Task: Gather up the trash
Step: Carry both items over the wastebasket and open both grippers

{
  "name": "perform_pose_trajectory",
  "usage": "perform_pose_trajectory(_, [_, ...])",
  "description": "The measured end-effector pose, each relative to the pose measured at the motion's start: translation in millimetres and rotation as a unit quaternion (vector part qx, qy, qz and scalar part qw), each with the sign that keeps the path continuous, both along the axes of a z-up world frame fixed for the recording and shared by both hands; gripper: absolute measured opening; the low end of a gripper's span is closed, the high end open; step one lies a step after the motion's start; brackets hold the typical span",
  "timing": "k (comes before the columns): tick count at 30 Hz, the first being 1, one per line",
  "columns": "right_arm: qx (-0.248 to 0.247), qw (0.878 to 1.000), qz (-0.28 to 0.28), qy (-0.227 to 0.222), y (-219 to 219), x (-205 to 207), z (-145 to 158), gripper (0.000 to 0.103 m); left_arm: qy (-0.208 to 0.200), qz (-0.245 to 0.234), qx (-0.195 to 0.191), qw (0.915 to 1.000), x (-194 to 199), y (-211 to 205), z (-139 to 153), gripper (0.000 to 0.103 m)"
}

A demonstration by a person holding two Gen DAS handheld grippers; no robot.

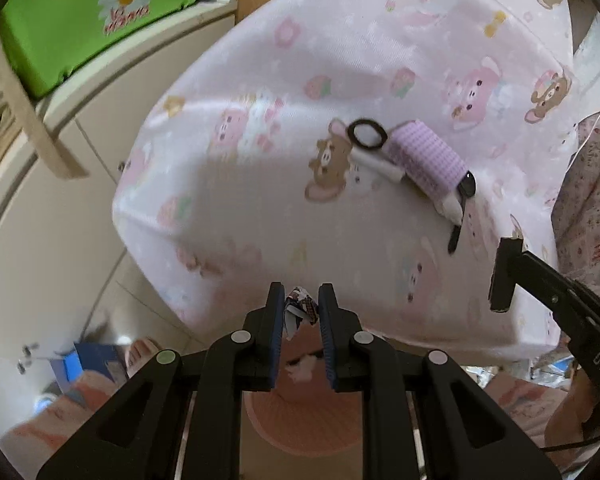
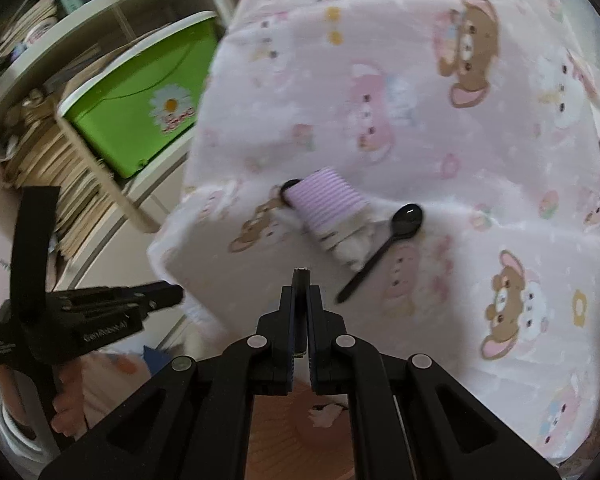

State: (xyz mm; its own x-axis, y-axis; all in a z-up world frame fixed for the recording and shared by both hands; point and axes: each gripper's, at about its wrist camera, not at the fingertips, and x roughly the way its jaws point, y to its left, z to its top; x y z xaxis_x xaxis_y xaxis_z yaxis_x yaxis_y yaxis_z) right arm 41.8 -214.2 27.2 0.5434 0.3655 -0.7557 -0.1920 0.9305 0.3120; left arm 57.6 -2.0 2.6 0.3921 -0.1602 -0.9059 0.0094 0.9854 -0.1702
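Over by the shelf at far left sits a green bin point(image 2: 140, 120) w/ a daisy print. Left gripper point(image 1: 299, 306) clenched on a crumpled wrapper point(image 1: 300, 308), just off the edge of the pink cartoon-print tablecloth point(image 1: 340, 60). Mid-cloth: black hair tie point(image 1: 367, 134), lilac paper cup point(image 2: 326, 200) on its side, black spoon point(image 2: 384, 248) beside it. Right gripper point(image 2: 301, 280) pinched tight on sth thin, can't tell what.

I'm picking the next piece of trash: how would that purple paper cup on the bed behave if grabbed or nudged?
The purple cup lies on its side, so a nudge would probably roll it. It already looks crushed at one end, so likely thin, light and easily squashed. The soft bedsheet may give under it.
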Motion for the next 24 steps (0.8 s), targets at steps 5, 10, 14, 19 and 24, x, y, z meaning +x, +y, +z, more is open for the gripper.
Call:
perform_pose_trajectory(5, [-0.008, 1.0, 0.023, 0.002, 20, -23, 0, 0.006, -0.002, 0.0, 0.006, 1.0, -13, 5, -1, 0.016])
perform_pose_trajectory(10, [0.004, 0.999, 0.034, 0.032, 35, -38, -18, 0.006, 0.046, -0.015, -0.012, 0.9987, -10, 2, -26, 0.016])
perform_pose_trajectory(14, [-0.001, 0.995, 0.033, 0.093, 45, -45, -52, 0.006, 0.092, -0.017, -0.015, 0.9955, -13, -4, -52, 0.016])
perform_pose_trajectory(19, [-0.09, 0.986, 0.064, 0.123, 67, -48, -94, 0.006, 0.146, -0.029, 0.013, 0.9887, -16, -18, -96, 0.016])
perform_pose_trajectory(24, [-0.121, 0.976, 0.067, 0.169, 68, -52, -136, 0.006, 0.233, -0.014, -0.018, 0.9723, -17, -13, -151, 0.016])
